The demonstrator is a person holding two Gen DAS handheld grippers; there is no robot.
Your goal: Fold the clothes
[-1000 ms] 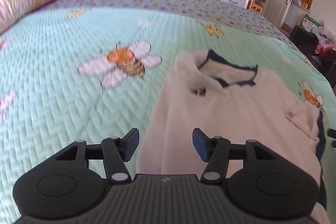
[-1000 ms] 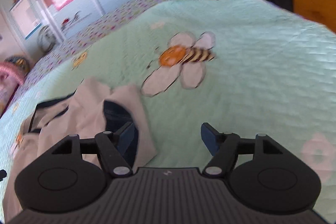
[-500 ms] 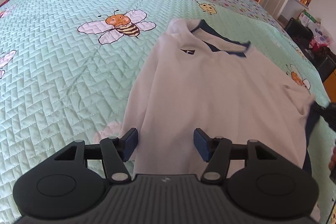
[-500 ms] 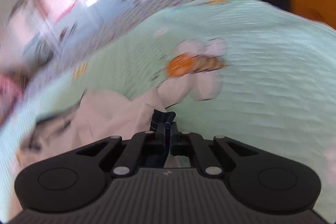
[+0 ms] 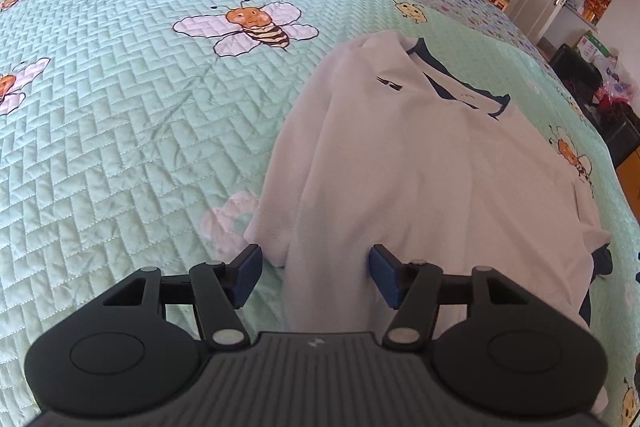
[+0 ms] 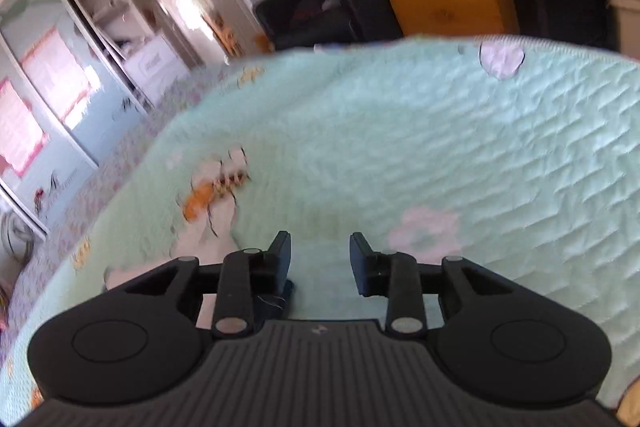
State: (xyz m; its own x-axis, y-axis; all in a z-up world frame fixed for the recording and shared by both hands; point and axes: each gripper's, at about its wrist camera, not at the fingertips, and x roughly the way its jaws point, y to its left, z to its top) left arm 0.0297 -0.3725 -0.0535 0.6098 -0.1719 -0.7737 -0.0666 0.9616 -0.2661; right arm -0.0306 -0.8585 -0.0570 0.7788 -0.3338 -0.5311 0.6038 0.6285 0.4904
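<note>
1. We are looking at a white shirt [image 5: 432,163] lying flat on the green quilt [image 5: 120,131] of a bed. Its dark blue collar is pointing away from us.

2. Our left gripper [image 5: 316,269] is hanging over the near end of the shirt. Its jaws are standing wide apart. The shirt's left edge and a folded flap are showing in the gap between the blue pads, but the pads are not pressing on the cloth. It is holding nothing.

3. Our right gripper [image 6: 320,259] is pointing across bare quilt. Its jaws are opening, and we are seeing only quilt between them.

4. In the right view, a bit of the shirt's dark blue trim is peeking out just under the left finger [image 6: 280,259]. We cannot tell if it is touching the finger. White cloth is lying to the left of that finger, beside a bee picture [image 6: 212,191].

5. The right view is blurry.
</note>
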